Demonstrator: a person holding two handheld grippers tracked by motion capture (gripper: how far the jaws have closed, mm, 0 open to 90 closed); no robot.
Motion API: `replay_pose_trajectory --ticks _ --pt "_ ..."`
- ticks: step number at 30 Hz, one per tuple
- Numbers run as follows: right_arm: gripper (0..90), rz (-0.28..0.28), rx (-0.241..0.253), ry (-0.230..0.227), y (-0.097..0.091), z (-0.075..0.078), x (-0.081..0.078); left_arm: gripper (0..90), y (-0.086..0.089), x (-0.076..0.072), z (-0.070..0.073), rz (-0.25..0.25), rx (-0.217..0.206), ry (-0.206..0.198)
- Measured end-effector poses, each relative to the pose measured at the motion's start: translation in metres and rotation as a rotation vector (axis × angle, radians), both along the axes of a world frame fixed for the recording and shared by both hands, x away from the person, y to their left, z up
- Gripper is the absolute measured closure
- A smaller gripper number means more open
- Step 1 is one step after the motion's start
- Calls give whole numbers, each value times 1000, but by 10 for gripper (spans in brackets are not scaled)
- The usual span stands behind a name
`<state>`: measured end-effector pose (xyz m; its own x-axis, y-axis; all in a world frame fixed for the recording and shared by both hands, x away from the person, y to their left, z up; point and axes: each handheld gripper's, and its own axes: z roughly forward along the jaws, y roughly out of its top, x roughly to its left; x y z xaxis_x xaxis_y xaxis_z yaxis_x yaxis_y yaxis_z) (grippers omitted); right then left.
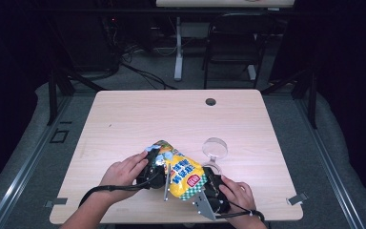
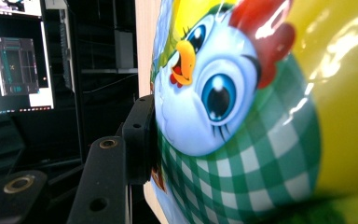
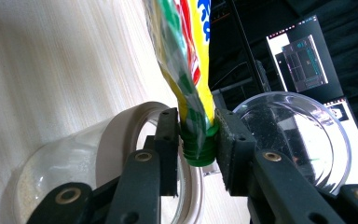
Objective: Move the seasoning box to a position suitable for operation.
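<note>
Yellow plastic, glossy and printed with a cartoon chick and a green check pattern, is what I have between both hands: a snack bag point(image 1: 181, 174) held just above the pale wood tabletop point(image 1: 124, 119), near its front edge.

My left gripper point(image 1: 153, 168) holds the bag's upper end. In the left gripper view one black jaw presses flat against the bag's point(image 2: 242, 116) side beside the chick's face; the other jaw is hidden behind the bag, so I take it as clamped on the bag from the way that pad sits tight on the film.

My right gripper point(image 1: 211, 191) holds the lower end. In the right gripper view both jaws are closed on the green crimped seam point(image 3: 196, 144) of the bag point(image 3: 189, 56), the pads squeezing it from either side, and the bag rises away from them.

Just behind my right gripper on the tabletop lie a clear round lid point(image 1: 215, 148) and a clear jar point(image 1: 213, 169) with a white rim; in the right gripper view the jar point(image 3: 102, 158) lies on its side under the jaws, with the lid point(image 3: 298, 140) to the right of it.

Far across the tabletop there is a small round hole point(image 1: 210, 101), and beyond the edge a dark chair point(image 1: 231, 43) stands on the floor.
</note>
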<state>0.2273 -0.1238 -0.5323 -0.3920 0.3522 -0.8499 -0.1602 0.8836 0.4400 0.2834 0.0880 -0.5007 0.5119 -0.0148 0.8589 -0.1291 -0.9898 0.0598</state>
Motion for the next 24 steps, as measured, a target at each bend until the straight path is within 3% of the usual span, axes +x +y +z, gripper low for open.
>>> replay_pose_trajectory --ticks 9,18,20,23,24 --pt "715 -2 8 1 0 -1 0 551 -2 -1 2 -10 31 -41" --pt "715 -3 17 4 0 -1 -1 551 -2 -3 3 -10 37 -65" --pt "714 -11 3 1 -1 0 -1 551 -3 -4 3 -15 51 -83" --pt "714 1 24 1 -1 -1 -1 551 -4 -6 5 -2 69 -80" --pt "714 1 24 1 -1 -1 -1 551 -3 -6 5 -13 63 -100"
